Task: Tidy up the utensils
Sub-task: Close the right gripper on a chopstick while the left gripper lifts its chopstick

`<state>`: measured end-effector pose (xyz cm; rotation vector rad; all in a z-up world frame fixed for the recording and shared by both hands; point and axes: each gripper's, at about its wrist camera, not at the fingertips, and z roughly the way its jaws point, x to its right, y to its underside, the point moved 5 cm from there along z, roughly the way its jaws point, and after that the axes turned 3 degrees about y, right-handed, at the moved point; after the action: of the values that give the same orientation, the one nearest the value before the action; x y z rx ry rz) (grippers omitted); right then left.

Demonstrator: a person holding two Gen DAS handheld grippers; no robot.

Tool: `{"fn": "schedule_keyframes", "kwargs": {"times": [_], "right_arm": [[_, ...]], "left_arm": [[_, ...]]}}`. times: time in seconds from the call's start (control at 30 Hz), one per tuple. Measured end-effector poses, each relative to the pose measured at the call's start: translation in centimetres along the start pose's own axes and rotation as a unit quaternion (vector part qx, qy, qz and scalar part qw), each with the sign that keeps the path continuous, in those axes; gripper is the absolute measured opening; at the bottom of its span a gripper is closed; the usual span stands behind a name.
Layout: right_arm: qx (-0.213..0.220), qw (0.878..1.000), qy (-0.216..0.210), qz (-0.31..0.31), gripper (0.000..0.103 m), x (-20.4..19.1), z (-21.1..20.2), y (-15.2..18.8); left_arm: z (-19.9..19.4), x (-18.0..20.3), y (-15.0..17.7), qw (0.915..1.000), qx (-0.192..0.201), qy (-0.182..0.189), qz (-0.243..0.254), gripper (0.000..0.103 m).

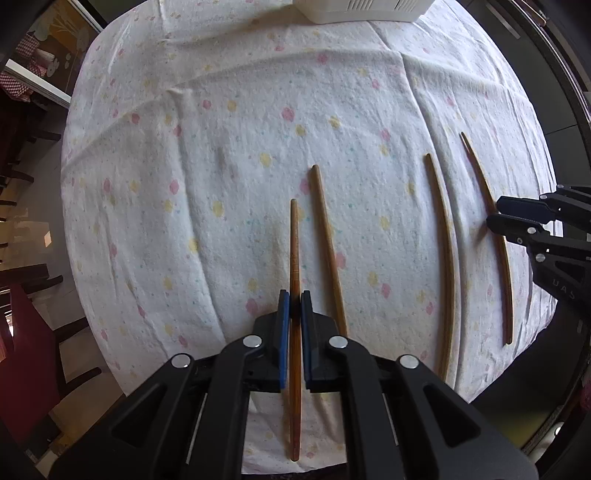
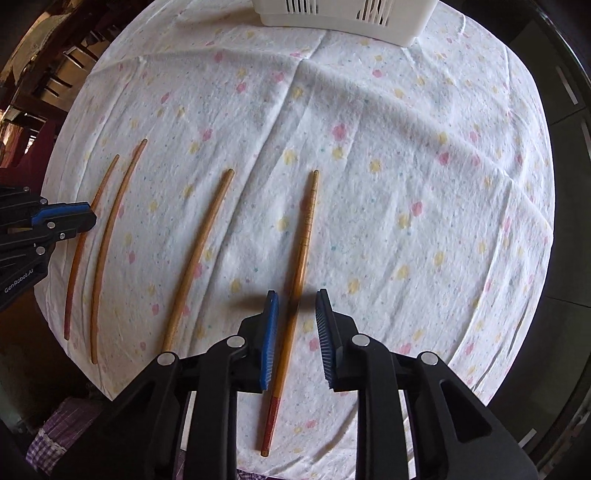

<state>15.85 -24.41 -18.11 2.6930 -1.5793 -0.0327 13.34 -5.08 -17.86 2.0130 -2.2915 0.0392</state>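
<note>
Several wooden chopsticks lie roughly parallel on the flowered white cloth (image 1: 221,147). My left gripper (image 1: 294,301) is shut on the leftmost chopstick (image 1: 294,243), which runs forward between its blue pads. A second chopstick (image 1: 327,240) lies just right of it, then a third (image 1: 445,251). My right gripper (image 2: 297,301) is open, its jaws on either side of the rightmost chopstick (image 2: 304,243), which lies on the cloth. In the right wrist view the left gripper (image 2: 86,218) shows at the far left, over the leftmost chopstick (image 2: 79,251).
A white slotted plastic basket (image 2: 332,22) stands at the far edge of the table, also seen in the left wrist view (image 1: 362,11). Dark chairs (image 1: 29,295) and the floor lie beyond the cloth's left edge.
</note>
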Motion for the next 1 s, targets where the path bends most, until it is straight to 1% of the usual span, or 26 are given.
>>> {"fn": "schedule_keyframes", "kwargs": {"times": [0.2, 0.27, 0.33, 0.47, 0.5, 0.57, 0.7, 0.83, 0.87, 0.93, 1.0], "right_arm": [[-0.032, 0.999, 0.020, -0.006, 0.018, -0.9, 0.2, -1.6], [-0.034, 0.999, 0.022, -0.009, 0.009, -1.5, 0.1, -1.7], [-0.033, 0.999, 0.025, -0.008, 0.007, -2.1, 0.2, -1.5], [-0.029, 0.999, 0.004, 0.017, 0.007, -1.6, 0.0, -1.5], [-0.022, 1.000, 0.006, 0.020, 0.007, -1.2, -0.2, -1.3], [-0.002, 1.000, -0.008, 0.028, 0.007, -0.8, -0.9, -0.8], [0.063, 0.997, -0.034, 0.035, 0.007, -0.6, -3.9, 0.9], [0.132, 0.988, -0.061, 0.043, 0.007, -0.4, -7.7, 3.0], [0.144, 0.986, -0.068, 0.045, 0.007, -0.3, -8.6, 3.6], [0.165, 0.982, -0.073, 0.047, 0.007, 0.3, -9.7, 3.6], [0.182, 0.979, -0.080, 0.052, 0.007, 1.2, -10.8, 4.1]], "left_arm": [[-1.4, 0.2, -0.4, 0.9999, 0.012, 0.003, 0.004, 0.006], [-1.9, 0.3, -0.4, 0.9998, 0.017, 0.005, 0.006, 0.006], [-2.5, 0.4, -0.3, 0.9997, 0.021, 0.008, 0.007, 0.006], [-3.6, 1.0, -0.1, 0.9994, 0.030, 0.012, 0.013, 0.006], [-3.9, 1.1, -0.1, 0.9992, 0.034, 0.013, 0.015, 0.006], [-4.8, 1.6, 0.0, 0.9987, 0.044, 0.014, 0.020, 0.006], [-6.7, 2.0, -0.2, 0.9974, 0.066, 0.017, 0.025, 0.006], [-8.5, 1.4, 0.1, 0.9959, 0.084, 0.020, 0.028, 0.006], [-9.1, 1.3, 0.2, 0.9955, 0.088, 0.021, 0.028, 0.006], [-9.8, 0.9, 0.4, 0.9947, 0.096, 0.023, 0.029, 0.006], [-10.4, 1.4, 0.5, 0.9936, 0.106, 0.023, 0.029, 0.006]]}}
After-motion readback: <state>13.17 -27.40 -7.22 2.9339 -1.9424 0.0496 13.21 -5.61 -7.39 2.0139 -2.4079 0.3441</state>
